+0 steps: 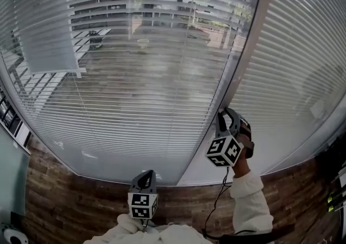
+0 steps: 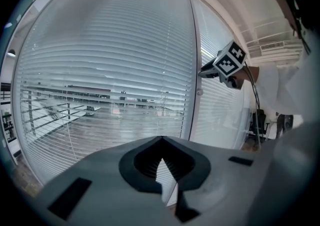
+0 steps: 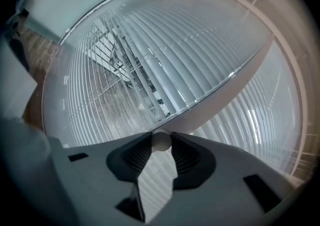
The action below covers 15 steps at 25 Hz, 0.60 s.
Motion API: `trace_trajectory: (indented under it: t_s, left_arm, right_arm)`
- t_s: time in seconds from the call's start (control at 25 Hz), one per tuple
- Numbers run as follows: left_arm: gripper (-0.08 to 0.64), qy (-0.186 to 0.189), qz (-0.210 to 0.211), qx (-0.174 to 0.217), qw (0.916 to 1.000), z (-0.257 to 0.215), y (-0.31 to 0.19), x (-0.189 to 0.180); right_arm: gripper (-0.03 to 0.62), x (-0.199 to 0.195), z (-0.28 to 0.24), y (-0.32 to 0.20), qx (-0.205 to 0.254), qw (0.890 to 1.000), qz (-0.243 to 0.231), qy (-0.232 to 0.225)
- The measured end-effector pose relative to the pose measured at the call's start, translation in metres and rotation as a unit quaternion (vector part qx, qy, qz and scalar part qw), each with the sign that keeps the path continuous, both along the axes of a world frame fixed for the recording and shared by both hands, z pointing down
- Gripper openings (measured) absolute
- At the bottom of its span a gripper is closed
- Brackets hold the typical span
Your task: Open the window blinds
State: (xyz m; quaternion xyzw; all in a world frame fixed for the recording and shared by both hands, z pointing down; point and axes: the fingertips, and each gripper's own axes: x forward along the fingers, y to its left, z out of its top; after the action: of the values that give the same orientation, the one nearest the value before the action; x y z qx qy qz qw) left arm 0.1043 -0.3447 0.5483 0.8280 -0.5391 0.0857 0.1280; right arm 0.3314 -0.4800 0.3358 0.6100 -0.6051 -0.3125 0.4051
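Wood-plank floor [image 1: 65, 194] runs along the foot of a tall glazed wall. An upright window post [image 1: 250, 48] splits the glass into two bays.

Left of the post: the blinds [image 1: 140, 75] hang fully lowered, reaching almost to the floor. The slats [image 1: 135, 124] lie level, with their long axis running side to side away from the post. They are tilted partly open. Grey paved ground and racks or shelving outside show between them, most clearly in the upper half.

Right of the post: a second blind [image 1: 303, 53], also lowered, with level slats. It reads pale and opaque, with nothing visible through it.

Right gripper [image 1: 226, 118] sits hard against the post, low down on its left edge, pointing roughly level at the glass. In the right gripper view the jaws are clamped on a small pale round knob [image 3: 161, 141] pinched at their tips. The knob's stem cannot be made out. A white sleeve [image 1: 251, 205] and a dark cable [image 1: 219, 199] trail down behind it.

Left gripper [image 1: 146, 175] is held well left of the post and lower, close to the body, short of the blinds. Its jaws meet at the tips with nothing between them.
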Motion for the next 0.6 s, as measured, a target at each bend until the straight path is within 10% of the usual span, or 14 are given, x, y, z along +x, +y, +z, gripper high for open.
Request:
trace_trajectory:
  t_s: [0.32,0.6]
  left_arm:
    - [-0.002,0.002,-0.009,0.007,0.9999,-0.002,-0.001,0.000]
    - [-0.002,0.048,-0.033,0.044,0.9973,-0.050,-0.010,-0.016]
  right_arm:
    - [0.132,0.003,-0.004,0.010,0.041,0.992,0.000,-0.118]
    - [0.130,-0.045,-0.023,0.064,0.138,0.931,-0.109,-0.320]
